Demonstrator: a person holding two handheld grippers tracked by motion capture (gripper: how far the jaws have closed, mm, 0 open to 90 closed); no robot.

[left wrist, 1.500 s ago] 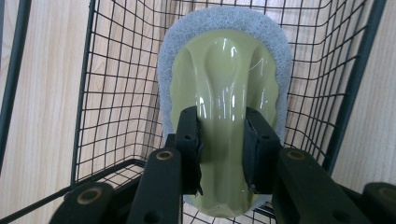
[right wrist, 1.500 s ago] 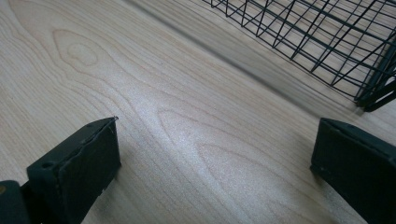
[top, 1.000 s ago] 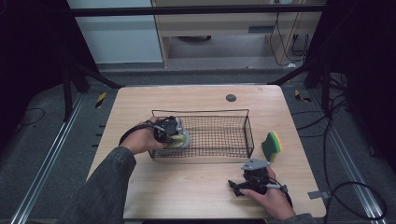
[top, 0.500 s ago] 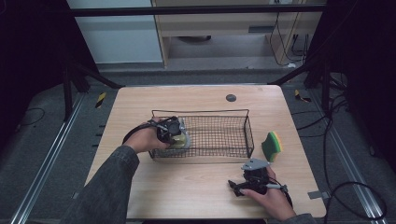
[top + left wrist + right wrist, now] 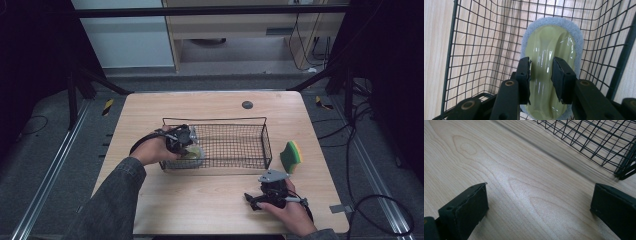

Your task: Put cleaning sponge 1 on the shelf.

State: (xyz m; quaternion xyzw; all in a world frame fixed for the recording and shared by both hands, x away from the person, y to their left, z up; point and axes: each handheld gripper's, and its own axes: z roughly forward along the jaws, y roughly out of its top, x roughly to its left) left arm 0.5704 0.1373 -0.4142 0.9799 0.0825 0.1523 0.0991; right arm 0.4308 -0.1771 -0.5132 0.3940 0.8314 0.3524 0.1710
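Care matters as I lower the sponge (image 5: 552,57), pinched by my left hand-held gripper (image 5: 541,75), flat inside the basket (image 5: 227,120) corner before releasing.

Black tongs (image 5: 541,72) on both hands (bolts at joints); dark grey denim sleeve (image 5: 112,200); grey three-cornered plate (image 5: 272,175) on right.

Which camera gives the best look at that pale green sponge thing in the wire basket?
The left gripper view: the sponge is seen close, glossy green with a pale rim, between the left claw jaws. The high view shows a small green patch in the basket.
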